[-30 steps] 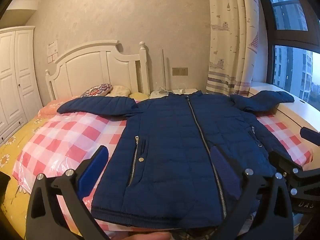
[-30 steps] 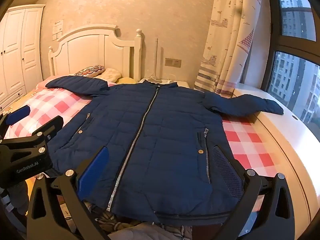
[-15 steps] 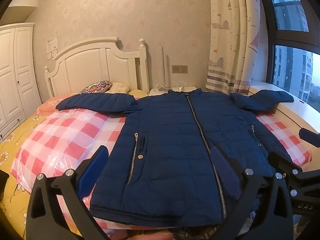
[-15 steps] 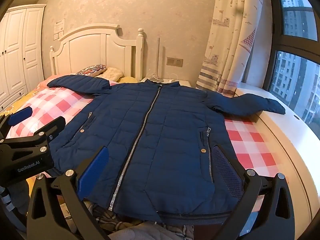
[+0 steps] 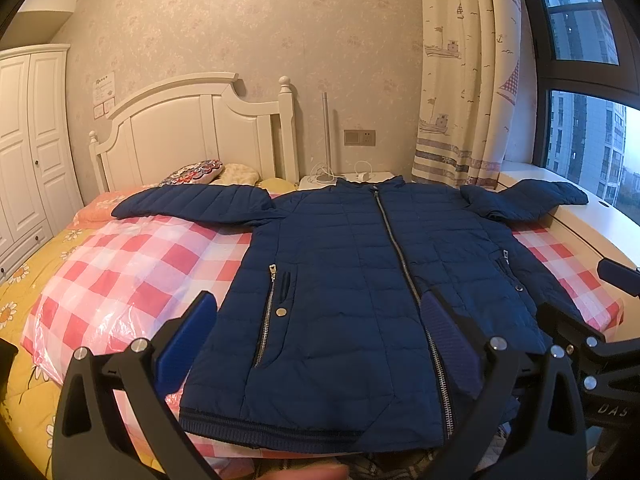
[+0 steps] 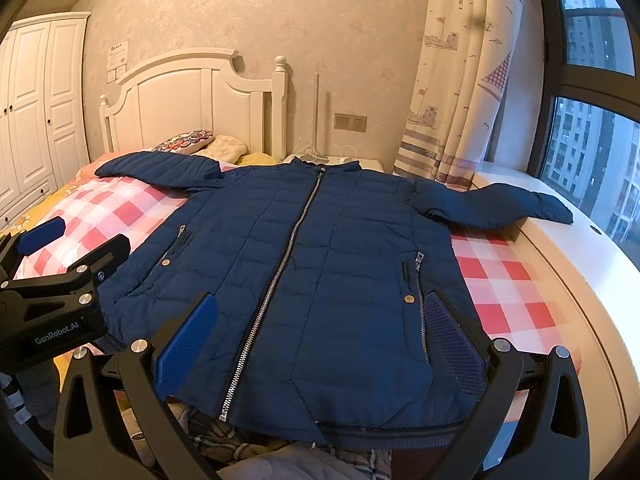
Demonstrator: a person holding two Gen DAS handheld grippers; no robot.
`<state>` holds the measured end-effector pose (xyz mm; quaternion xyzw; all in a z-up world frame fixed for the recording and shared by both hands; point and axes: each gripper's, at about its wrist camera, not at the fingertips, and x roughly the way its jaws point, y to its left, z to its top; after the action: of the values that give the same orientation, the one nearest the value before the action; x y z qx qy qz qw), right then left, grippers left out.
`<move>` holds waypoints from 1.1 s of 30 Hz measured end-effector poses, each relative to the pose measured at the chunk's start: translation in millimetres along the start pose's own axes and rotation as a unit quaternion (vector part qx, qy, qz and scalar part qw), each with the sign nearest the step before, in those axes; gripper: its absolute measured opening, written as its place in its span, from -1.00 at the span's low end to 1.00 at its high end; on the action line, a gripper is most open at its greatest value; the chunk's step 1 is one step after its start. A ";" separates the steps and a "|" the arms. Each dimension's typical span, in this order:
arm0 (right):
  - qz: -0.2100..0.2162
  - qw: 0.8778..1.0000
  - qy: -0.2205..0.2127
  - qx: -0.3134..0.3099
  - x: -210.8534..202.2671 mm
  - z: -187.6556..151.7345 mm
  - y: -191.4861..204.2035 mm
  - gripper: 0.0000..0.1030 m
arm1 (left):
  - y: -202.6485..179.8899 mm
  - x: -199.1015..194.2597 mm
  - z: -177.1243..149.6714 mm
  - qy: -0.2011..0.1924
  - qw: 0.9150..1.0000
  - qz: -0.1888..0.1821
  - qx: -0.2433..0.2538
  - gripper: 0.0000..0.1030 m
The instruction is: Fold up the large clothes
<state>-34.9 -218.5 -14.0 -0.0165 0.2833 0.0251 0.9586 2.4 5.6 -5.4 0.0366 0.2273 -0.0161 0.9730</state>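
A navy quilted puffer jacket [image 5: 352, 280] lies face up and zipped on the bed [image 5: 24, 360], spread over a red-and-white checked plastic sheet [image 5: 120, 272] that covers a yellow daisy-print quilt [image 5: 16, 308]. Its collar points toward the white headboard [image 5: 192, 132] and its ribbed hem lies nearest the cameras. Both sleeves are stretched straight out — one reaches toward the patterned pillow [image 5: 192, 172], the other drapes over the edge of the white window ledge [image 6: 580, 264]. A silver zipper [image 6: 280, 276] runs down the middle of the front, and a zipped pocket with a snap sits on each side. The left tool [image 5: 320, 344] hovers above the hem on the wardrobe side, released, its blue pads spread wide with nothing between them; in the right wrist view it [image 6: 40, 280] shows at the left edge. The right tool [image 6: 324, 340] hovers above the hem on the window side, likewise released and gripping nothing, its fingers framing the pocket and the zipper's lower end. Neither tool touches the jacket. A white wardrobe [image 6: 36, 104] stands at the left, and a sailboat-print curtain [image 5: 468, 76] hangs beside the window [image 6: 592, 120].
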 end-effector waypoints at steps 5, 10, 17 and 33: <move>0.001 1.000 0.000 0.002 0.0 -0.8 0.3 0.91 | 0.2 0.2 -0.2 0.000 1.000 0.000 0.000 0.96; 0.002 1.000 0.000 0.004 0.4 -1.5 -0.6 0.91 | 0.4 0.5 -0.8 0.001 1.000 0.000 0.000 0.96; 0.004 1.000 0.001 0.006 0.7 -1.0 -1.6 0.91 | 0.6 0.8 -0.5 0.001 1.000 0.000 -0.001 0.96; 0.008 1.000 0.004 0.013 1.5 0.0 -2.8 0.91 | 1.9 1.4 -2.8 0.003 1.000 -0.001 -0.001 0.96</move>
<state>-33.5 -221.2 -14.8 -0.0018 0.2877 0.0291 0.9573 2.5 7.7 -8.4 0.0353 0.2299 -0.0164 0.9724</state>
